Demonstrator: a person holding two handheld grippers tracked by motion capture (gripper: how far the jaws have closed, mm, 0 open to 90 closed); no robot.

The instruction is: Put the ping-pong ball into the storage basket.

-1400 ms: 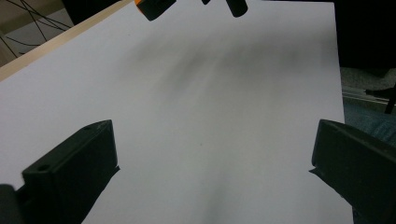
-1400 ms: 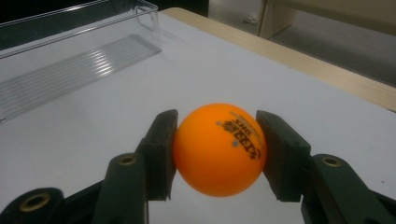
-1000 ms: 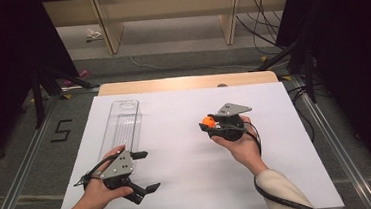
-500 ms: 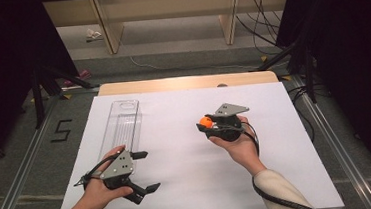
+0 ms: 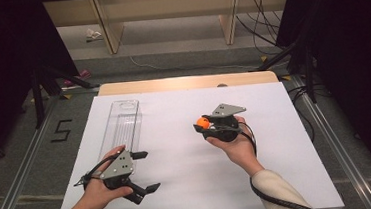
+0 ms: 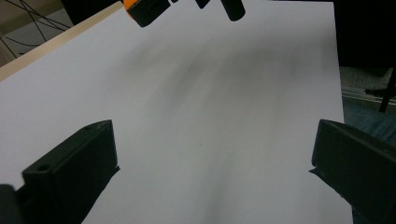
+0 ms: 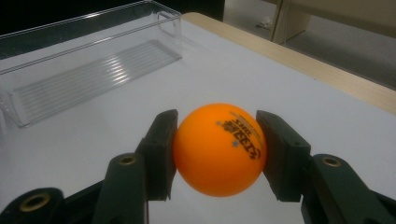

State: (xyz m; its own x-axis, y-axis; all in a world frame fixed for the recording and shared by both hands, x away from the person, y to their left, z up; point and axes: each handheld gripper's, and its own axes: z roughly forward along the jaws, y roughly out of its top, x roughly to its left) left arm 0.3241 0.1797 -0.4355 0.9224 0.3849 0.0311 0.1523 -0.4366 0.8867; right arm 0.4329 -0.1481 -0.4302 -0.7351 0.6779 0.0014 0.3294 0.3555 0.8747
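My right gripper (image 7: 217,154) clamps the small orange table-tennis ball (image 7: 218,148) above the white tabletop (image 5: 190,184); my left gripper (image 5: 141,172) waits, jaws apart. Next, probably: carry it to the long clear plastic tray (image 5: 121,127).

Between my right gripper's (image 7: 217,154) matt black plastic jaws I see a smooth, faintly glossy orange ball (image 7: 218,148). Beyond them lies a clear, ribbed plastic tray (image 7: 88,70) on matt white table (image 7: 280,88).

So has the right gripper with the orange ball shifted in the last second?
Barely. The right gripper, shut on the orange ball, sits about where it was relative to the clear tray.
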